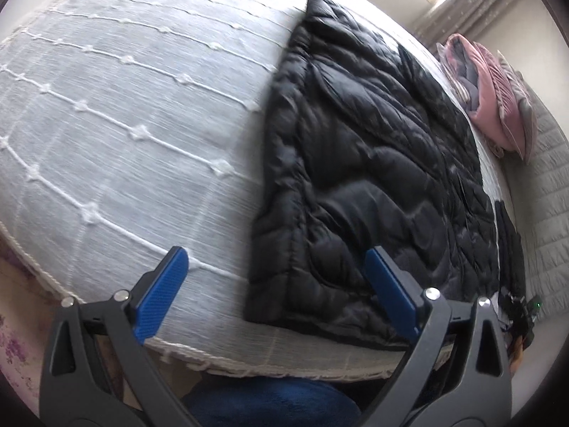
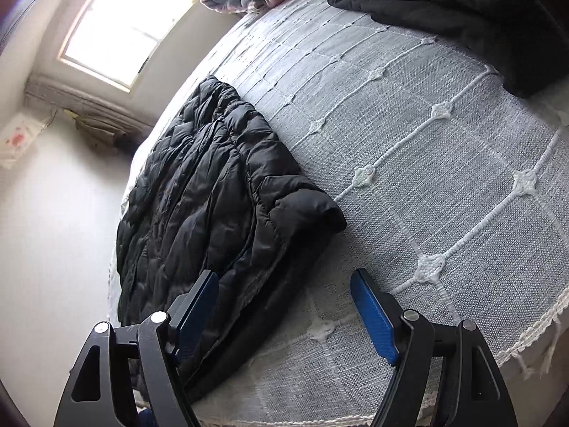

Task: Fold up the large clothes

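Note:
A black quilted puffer jacket (image 1: 373, 163) lies flat on the bed, reaching the near edge. It also shows in the right wrist view (image 2: 213, 199), folded lengthwise with a sleeve lying along its right side. My left gripper (image 1: 277, 263) is open and empty above the jacket's near left corner. My right gripper (image 2: 284, 284) is open and empty over the jacket's near right edge; its left finger (image 2: 199, 302) is in front of the fabric.
The bed has a grey-white bedspread (image 1: 124, 124) with corded lines and a fringed edge (image 2: 526, 334). Pink folded bedding (image 1: 490, 96) lies at the far end. A dark folded garment (image 2: 462, 10) sits at the far right. A window (image 2: 128, 25) is beyond.

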The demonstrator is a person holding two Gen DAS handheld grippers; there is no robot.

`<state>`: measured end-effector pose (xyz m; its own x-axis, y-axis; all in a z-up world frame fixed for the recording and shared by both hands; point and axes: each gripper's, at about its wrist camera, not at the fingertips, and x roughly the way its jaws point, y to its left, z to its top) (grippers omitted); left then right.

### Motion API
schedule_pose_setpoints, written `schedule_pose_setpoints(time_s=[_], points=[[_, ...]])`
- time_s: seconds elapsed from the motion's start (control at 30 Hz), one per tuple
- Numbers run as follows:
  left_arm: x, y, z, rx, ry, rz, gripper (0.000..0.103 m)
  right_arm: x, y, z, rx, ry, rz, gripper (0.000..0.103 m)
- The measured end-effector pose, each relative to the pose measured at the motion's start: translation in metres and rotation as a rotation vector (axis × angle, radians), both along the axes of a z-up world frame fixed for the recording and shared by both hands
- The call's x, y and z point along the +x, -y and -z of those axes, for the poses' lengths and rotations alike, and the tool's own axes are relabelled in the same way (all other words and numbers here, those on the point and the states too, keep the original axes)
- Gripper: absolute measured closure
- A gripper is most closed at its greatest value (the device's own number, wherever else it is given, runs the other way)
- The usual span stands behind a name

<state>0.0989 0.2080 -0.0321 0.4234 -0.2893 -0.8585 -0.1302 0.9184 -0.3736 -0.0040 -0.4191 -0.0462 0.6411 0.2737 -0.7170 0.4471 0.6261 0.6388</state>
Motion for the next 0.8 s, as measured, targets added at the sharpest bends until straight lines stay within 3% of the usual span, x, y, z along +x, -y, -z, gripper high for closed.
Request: schedule_pose_setpoints(time_s=[0.27,0.5,0.57,0.7,0.8], points=[[-0.006,0.006,0.005,-0.041,-0.018,0.011,0.013,-0.001,0.0,0.0,-0.004,-0.006,-0.005,0.039],[-0.005,0.006,0.005,-0.063,-0.013,0.011,0.017,0.0,0.016,-0.012,-0.103,-0.013,0.046,0.04],[-0.004,0.009,0.008,-0.072,-0.027,0.016,0.026,0.006,0.017,-0.01,-0.098,-0.017,0.027,0.04],[-0.003,0.017,0.01,-0.067,-0.03,0.027,0.026,0.024,0.006,-0.007,-0.089,-0.019,-0.057,0.042],[-0.002,0.015,0.011,-0.078,-0.032,0.018,0.027,0.035,0.003,-0.007,-0.102,-0.018,-0.084,0.054]])
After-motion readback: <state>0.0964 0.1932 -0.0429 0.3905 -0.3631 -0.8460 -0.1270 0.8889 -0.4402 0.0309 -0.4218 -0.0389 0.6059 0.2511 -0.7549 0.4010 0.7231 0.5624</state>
